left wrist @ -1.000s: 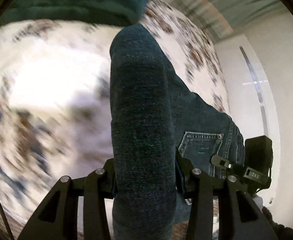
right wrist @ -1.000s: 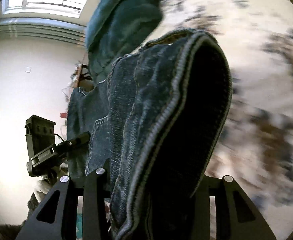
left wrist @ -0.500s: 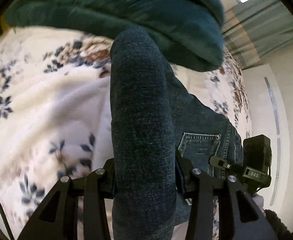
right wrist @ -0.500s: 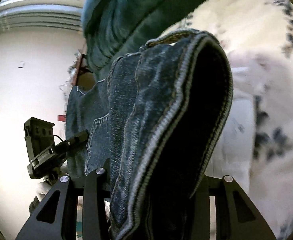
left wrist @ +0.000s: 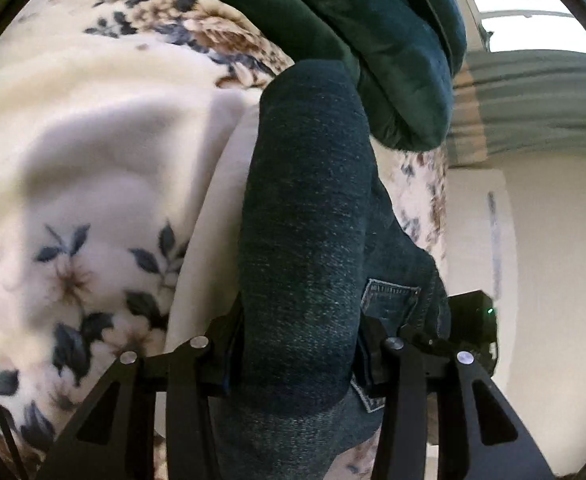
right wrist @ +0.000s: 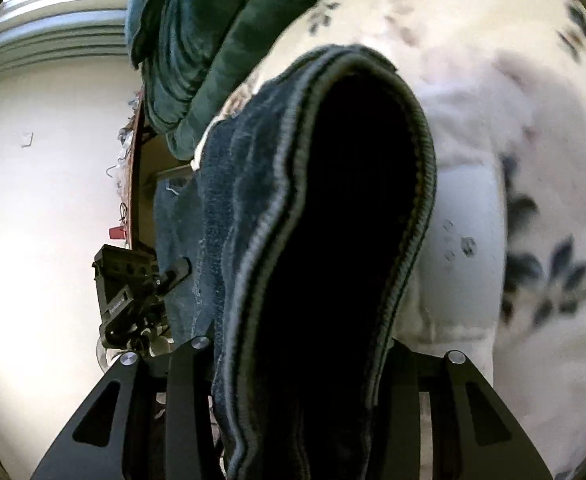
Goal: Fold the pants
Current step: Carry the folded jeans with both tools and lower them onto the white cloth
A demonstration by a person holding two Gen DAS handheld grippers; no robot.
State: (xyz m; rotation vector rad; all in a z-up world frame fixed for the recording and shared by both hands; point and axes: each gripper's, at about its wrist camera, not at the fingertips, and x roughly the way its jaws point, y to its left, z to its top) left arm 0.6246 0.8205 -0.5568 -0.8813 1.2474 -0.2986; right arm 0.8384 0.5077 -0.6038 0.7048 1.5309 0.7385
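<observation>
Dark blue denim pants (left wrist: 305,220) fill the middle of the left wrist view, bunched in a thick roll between the black fingers of my left gripper (left wrist: 297,344), which is shut on them. A back pocket (left wrist: 389,300) shows to the right of the roll. In the right wrist view my right gripper (right wrist: 297,352) is shut on another part of the pants (right wrist: 253,200), whose stitched hem loops round a dark opening. The other gripper (right wrist: 129,300) shows at left in that view, and at the right edge (left wrist: 469,320) in the left wrist view.
A cream blanket with blue and brown flowers (left wrist: 93,160) covers the bed below. A dark green plush blanket (left wrist: 393,40) lies heaped at the far end. White walls, a window (left wrist: 533,28) and a wooden bed frame edge (right wrist: 135,184) stand beyond.
Both grippers have carried the pants toward the green blanket and lower over the bed. The green blanket now looms larger at the top. Both grips are unchanged.
</observation>
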